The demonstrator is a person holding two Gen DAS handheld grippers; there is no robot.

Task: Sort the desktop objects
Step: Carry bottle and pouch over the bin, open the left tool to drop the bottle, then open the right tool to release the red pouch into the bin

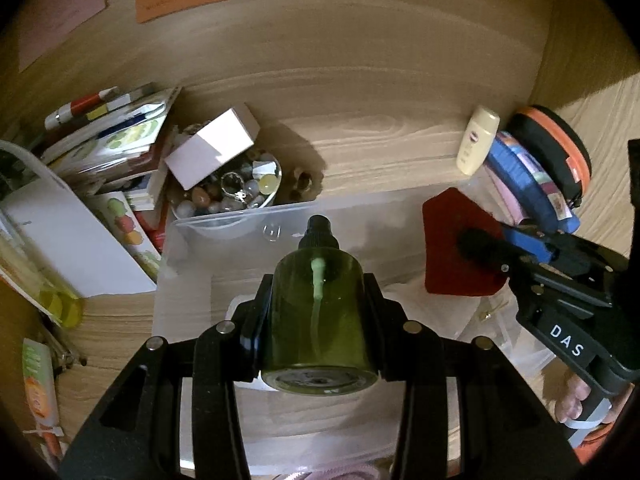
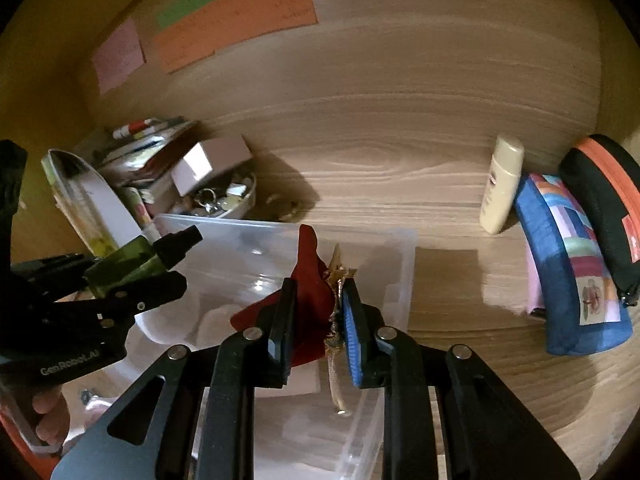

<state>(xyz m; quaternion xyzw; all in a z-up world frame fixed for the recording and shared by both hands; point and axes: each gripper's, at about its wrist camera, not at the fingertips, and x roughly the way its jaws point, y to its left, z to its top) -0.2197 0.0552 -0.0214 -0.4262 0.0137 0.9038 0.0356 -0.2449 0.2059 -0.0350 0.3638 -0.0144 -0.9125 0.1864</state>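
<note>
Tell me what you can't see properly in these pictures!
- Writing on the orange paper, right wrist view: too blurred to read.
- Floor of the clear plastic bin, left wrist view: covered by the green spray bottle and left gripper.
- Gold trim on the red pouch, right wrist view: pinched inside the right gripper.
- Bowl of beads: partly under a white box.
</note>
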